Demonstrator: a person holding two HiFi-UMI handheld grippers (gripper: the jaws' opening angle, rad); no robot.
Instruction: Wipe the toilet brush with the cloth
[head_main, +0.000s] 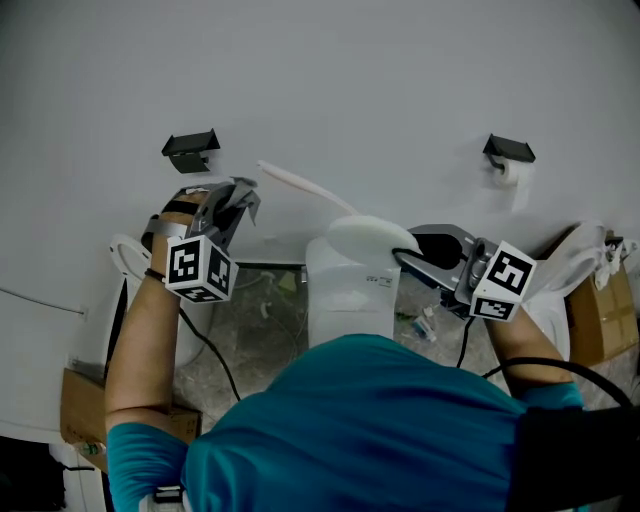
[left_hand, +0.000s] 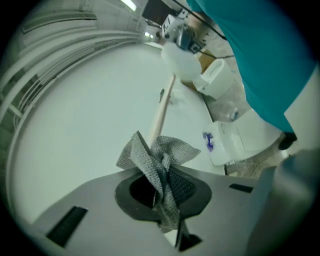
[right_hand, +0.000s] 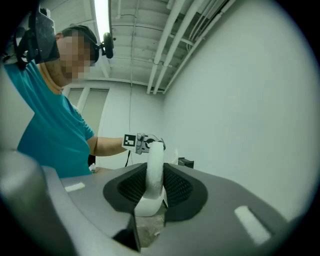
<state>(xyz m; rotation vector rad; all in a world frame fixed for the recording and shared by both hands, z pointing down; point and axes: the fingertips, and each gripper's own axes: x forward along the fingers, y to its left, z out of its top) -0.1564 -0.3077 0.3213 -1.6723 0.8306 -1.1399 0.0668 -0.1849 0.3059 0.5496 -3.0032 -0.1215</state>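
The white toilet brush (head_main: 335, 210) is held level in front of the wall. My right gripper (head_main: 415, 248) is shut on its wide white end (right_hand: 154, 172), which stands between the dark pads. The thin handle (left_hand: 162, 107) runs from there toward my left gripper (head_main: 243, 197). That gripper is shut on a crumpled grey cloth (left_hand: 159, 162), which bunches out of the jaws just in front of the handle's thin end. Whether the cloth touches the handle I cannot tell. In the right gripper view, the left gripper (right_hand: 143, 142) shows far off beyond the brush.
A white toilet tank (head_main: 345, 290) stands below the brush, against the white wall. A black holder (head_main: 190, 150) and a toilet paper roll (head_main: 512, 170) hang on the wall. Cardboard boxes (head_main: 603, 310) sit at both sides. Cables trail over the speckled floor (head_main: 260, 330).
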